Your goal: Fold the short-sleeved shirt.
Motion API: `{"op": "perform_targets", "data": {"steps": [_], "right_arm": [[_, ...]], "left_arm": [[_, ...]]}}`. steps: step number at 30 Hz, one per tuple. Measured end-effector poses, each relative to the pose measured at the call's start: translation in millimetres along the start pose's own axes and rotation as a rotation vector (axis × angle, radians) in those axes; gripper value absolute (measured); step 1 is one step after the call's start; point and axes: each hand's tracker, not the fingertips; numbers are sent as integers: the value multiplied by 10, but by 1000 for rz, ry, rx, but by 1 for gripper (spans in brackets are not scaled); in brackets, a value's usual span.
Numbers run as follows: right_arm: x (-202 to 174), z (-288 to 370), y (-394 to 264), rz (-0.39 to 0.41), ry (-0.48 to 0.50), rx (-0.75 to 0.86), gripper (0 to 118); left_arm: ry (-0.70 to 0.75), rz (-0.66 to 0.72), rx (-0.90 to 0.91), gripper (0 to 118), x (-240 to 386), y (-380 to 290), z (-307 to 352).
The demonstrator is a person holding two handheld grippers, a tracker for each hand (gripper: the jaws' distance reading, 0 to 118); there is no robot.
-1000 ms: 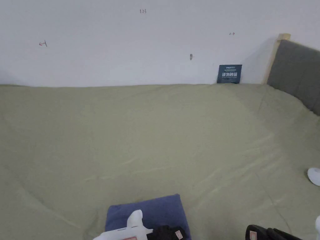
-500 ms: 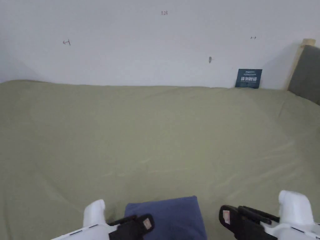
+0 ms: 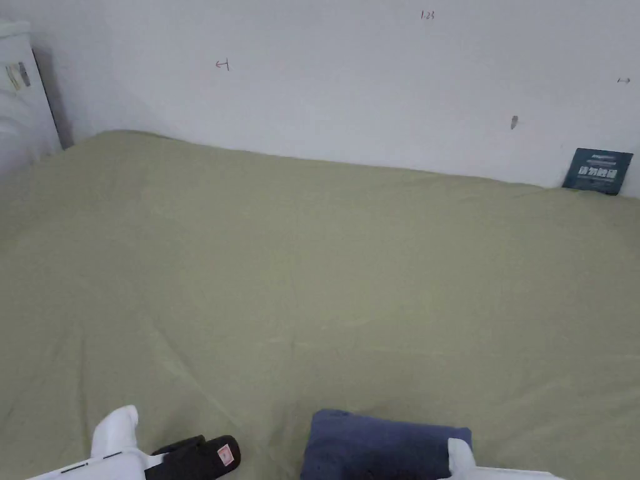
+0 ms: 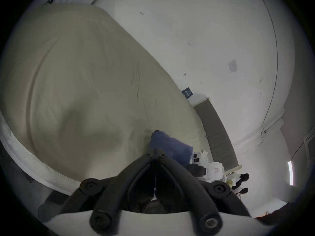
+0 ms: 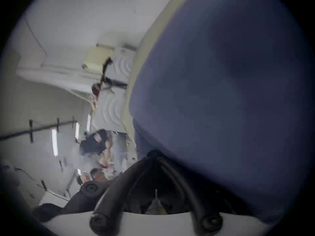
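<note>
My left claw [image 4: 155, 152] has its two black jaws closed tip against tip, with nothing between them, and it hangs over the green sheet [image 3: 312, 262] a little to the left of the shirt [image 3: 375, 444]. In the head view the same left claw [image 3: 215, 451] comes in at the bottom edge, its white body behind it, apart from the shirt. My right claw [image 5: 156, 154] also has its jaws drawn together at the tips, and the blue cloth lies right against them; I cannot tell if cloth is pinched between them, because the picture is blurred there. The shirt [image 5: 221, 95] covers most of the right gripper view. In the head view only a white part of the right claw's body shows at the bottom, in front of the right edge of the shirt. The shirt is a dark blue, folded into a compact rectangle, and it lies flat on the near part of the bed. In the left gripper view the shirt [image 4: 170, 146] sits just beyond my closed jaws. Farther away the sheet runs, with soft wrinkles, up to the white wall [image 3: 350, 81]. A small dark card [image 3: 597, 170] leans against the wall at the far right. At the far left stands a white cabinet [image 3: 19, 94].
</note>
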Motion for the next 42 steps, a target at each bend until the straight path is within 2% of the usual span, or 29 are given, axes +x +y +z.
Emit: {"op": "perform_targets", "data": {"steps": [3, 5, 7, 8, 9, 10, 11, 12, 13, 14, 16, 20, 22, 24, 25, 26, 27, 30, 39, 42], "right_arm": [[100, 353, 1, -6, -68, 94, 2], [194, 487, 1, -35, -60, 106, 2], [173, 517, -36, -18, -70, 118, 2], [156, 513, -41, 2, -82, 112, 2], [152, 495, -39, 1, -81, 116, 2], [151, 487, -35, 2, -83, 117, 2], [122, 460, -44, 5, -87, 116, 2], [116, 460, -45, 13, -91, 114, 2], [106, 464, -45, 23, -95, 111, 2], [97, 465, -49, 29, -98, 111, 2], [94, 455, -48, 40, -104, 113, 2], [83, 444, -67, 58, -115, 120, 2], [84, 454, -82, 55, -112, 129, 2], [39, 454, -104, 86, -131, 142, 2], [6, 451, -115, 118, -150, 149, 2], [-31, 449, -131, 145, -167, 165, 2], [-50, 452, -133, 170, -191, 176, 2], [-163, 414, -168, 215, -257, 188, 2], [-342, 283, -239, 252, -259, 189, 2], [-479, 252, -256, 249, -188, 238, 2]], "left_arm": [[-12, 30, -42, 0, -53, -36, -185], [-45, 59, -101, 0, -79, -58, -353], [-55, 48, -150, 0, -58, -89, -506], [-52, 33, -166, 10, -46, -106, -592], [-42, 34, -182, 25, -41, -117, -668], [-52, 52, -212, 48, -50, -146, -724], [-51, 60, -233, 81, -54, -171, -799], [-56, 61, -235, 100, -54, -203, -863], [-100, 76, -255, 111, -67, -244, -932], [-130, 96, -275, 114, -77, -289, -989], [-236, 143, -294, 114, -69, -345, -1135], [-300, 238, -328, 113, -26, -401, -1442], [-275, 265, -309, 112, -10, -374, -1454], [-274, 294, -322, 107, -47, -342, -1419], [-243, 289, -330, 94, -54, -325, -1389], [-175, 254, -320, 53, -61, -312, -1355], [-110, 209, -299, 20, -77, -310, -1340], [-196, 287, -289, 21, -102, -354, -1346], [-127, 182, -286, 20, -319, 212, -854], [-89, 188, -238, 21, -594, 656, -421]]}}
